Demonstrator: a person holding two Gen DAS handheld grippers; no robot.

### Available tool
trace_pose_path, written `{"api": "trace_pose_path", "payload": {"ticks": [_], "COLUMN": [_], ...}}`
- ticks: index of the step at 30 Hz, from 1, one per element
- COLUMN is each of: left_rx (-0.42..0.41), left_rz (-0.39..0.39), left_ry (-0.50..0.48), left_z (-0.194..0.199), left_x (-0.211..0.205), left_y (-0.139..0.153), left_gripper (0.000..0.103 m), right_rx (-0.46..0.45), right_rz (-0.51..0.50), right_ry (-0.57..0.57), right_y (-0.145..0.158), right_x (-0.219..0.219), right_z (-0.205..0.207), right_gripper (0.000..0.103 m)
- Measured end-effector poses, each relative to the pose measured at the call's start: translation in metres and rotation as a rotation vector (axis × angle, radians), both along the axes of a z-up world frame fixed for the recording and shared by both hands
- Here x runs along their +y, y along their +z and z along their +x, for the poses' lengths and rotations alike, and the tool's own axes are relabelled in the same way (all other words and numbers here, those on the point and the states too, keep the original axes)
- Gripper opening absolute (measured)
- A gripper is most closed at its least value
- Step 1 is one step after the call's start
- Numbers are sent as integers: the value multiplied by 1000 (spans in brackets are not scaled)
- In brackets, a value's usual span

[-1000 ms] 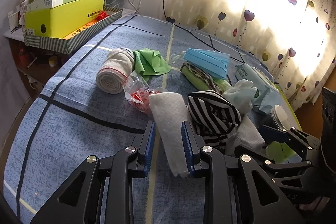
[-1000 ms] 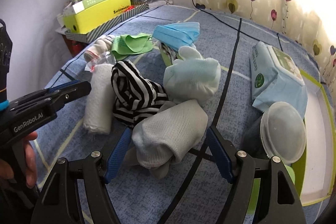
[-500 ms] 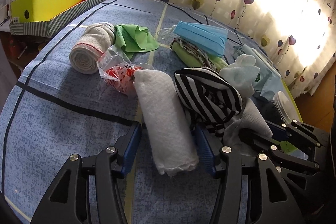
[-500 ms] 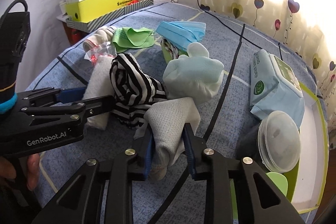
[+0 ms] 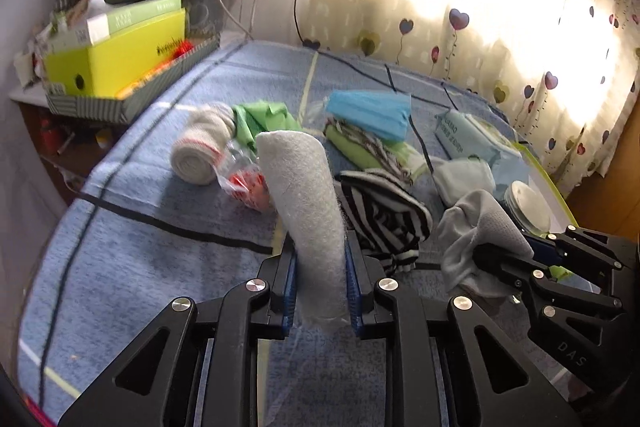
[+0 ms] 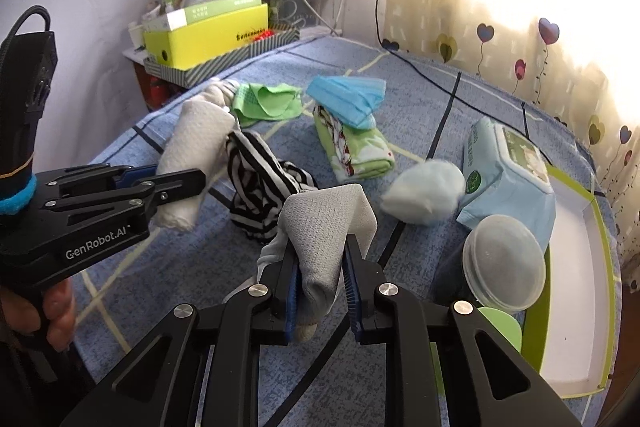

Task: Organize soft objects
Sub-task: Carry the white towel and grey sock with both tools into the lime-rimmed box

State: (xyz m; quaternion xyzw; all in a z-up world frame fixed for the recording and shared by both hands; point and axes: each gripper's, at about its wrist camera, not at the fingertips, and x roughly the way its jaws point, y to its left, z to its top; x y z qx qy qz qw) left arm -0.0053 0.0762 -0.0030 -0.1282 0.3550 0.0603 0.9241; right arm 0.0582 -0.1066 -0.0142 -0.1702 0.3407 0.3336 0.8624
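Partly hidden, white towel roll (image 5: 308, 211) clamped in left jaws, grey sock (image 6: 324, 231) in right jaws, lower ends covered.

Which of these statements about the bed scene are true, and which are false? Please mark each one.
1. The left gripper is shut on the white rolled towel. True.
2. The right gripper is open and holds nothing. False: it is shut on the grey cloth.
3. The blue face mask lies partly on the green folded cloth. True.
4. The striped cloth is held by a gripper. False: it lies on the bed.
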Motion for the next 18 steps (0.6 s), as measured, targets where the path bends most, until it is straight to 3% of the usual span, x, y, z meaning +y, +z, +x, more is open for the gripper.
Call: {"api": "trace_pose_path", "payload": {"ticks": [7,18], "left_rx": [-81,-139], "left_rz": [126,221], "left_ry": [54,41], "left_z": [-11,-4], "left_x": [-8,-35], "left_y": [33,66], "left_gripper": [22,22], "right_rx": [-65,-126], "right_rz": [64,137], "right_ry": [21,-7], "right_y": [25,52], "right_x": [-12,-41], "right_z": [-11,-20], "right_gripper": [18,18]}}
